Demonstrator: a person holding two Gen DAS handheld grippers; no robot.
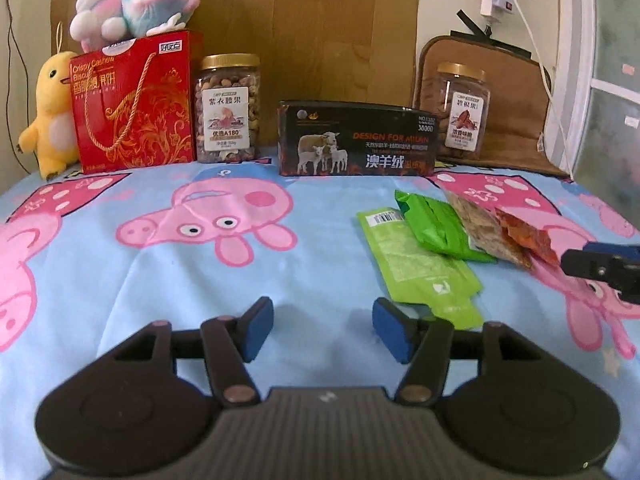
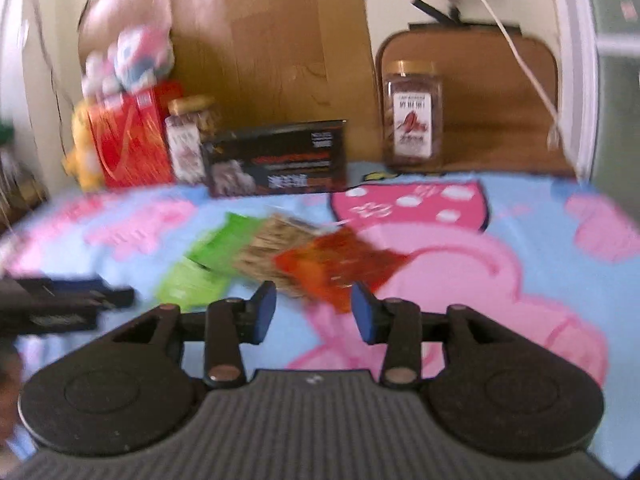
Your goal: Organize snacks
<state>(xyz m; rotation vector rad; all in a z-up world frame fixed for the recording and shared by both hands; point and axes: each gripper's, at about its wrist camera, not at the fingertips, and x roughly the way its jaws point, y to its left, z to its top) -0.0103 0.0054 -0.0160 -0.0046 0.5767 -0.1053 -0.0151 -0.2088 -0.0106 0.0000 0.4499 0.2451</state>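
Observation:
Several snack packets lie overlapping on the blue pig-print blanket (image 1: 120,280): a flat light green packet (image 1: 420,268), a darker green one (image 1: 436,228), a tan see-through one (image 1: 484,228) and a red-orange one (image 1: 528,236). My left gripper (image 1: 323,328) is open above bare blanket, its right finger just beside the light green packet's near end. In the blurred right wrist view, my right gripper (image 2: 314,312) is open, and the red-orange packet (image 2: 340,264) has its near corner just ahead of the gap, with no pad pressing on it. The right gripper's tip (image 1: 600,268) also shows beside that packet.
Along the back stand a red gift bag (image 1: 136,108), a nut jar (image 1: 228,108), a black box with sheep on it (image 1: 356,140) and a second jar (image 1: 460,112). A yellow plush (image 1: 52,120) and a pink plush (image 1: 136,4) sit at the left. White cables hang at the right.

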